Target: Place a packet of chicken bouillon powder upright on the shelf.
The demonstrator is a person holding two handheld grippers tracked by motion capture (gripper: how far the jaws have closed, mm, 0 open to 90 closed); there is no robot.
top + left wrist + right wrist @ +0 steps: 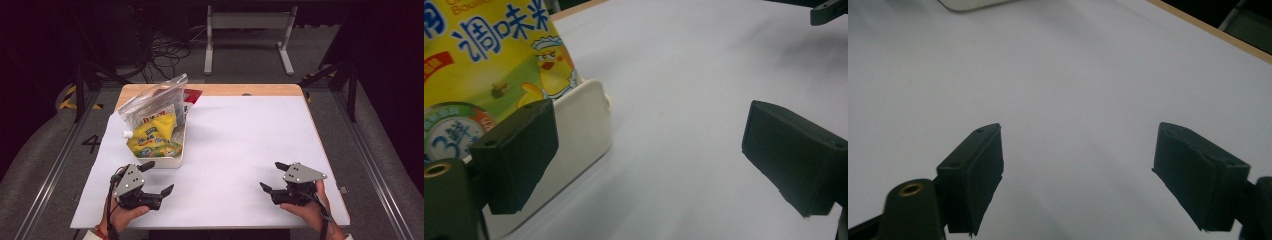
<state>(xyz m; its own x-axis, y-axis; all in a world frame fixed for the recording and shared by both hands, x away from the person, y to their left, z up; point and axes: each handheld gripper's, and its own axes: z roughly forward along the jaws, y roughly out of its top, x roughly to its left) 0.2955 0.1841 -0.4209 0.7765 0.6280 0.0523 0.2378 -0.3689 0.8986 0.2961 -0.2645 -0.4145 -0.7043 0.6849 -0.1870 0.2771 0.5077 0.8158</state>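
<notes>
A cream tray (172, 161) stands at the table's left, holding a yellow seasoning pouch (152, 136) with a white cap and a clear zip bag (150, 100) of packets. My left gripper (160, 177) hovers just in front of the tray's near right corner, open, with nothing between its fingers. In the left gripper view the tray's corner (586, 120) and the yellow pouch (489, 55) lie just beyond the left finger (519, 155). My right gripper (272, 176) rests open near the front right of the white table cover (240, 140), and in the right gripper view (1075, 175) only the cover lies between its fingers.
A red packet (191, 95) leans behind the tray. The wooden table edge (225, 89) shows at the back. Beyond the table stand a white metal frame (247, 30) and loose cables (167, 52) on the floor. The right gripper's finger (826, 12) shows at the left gripper view's top right.
</notes>
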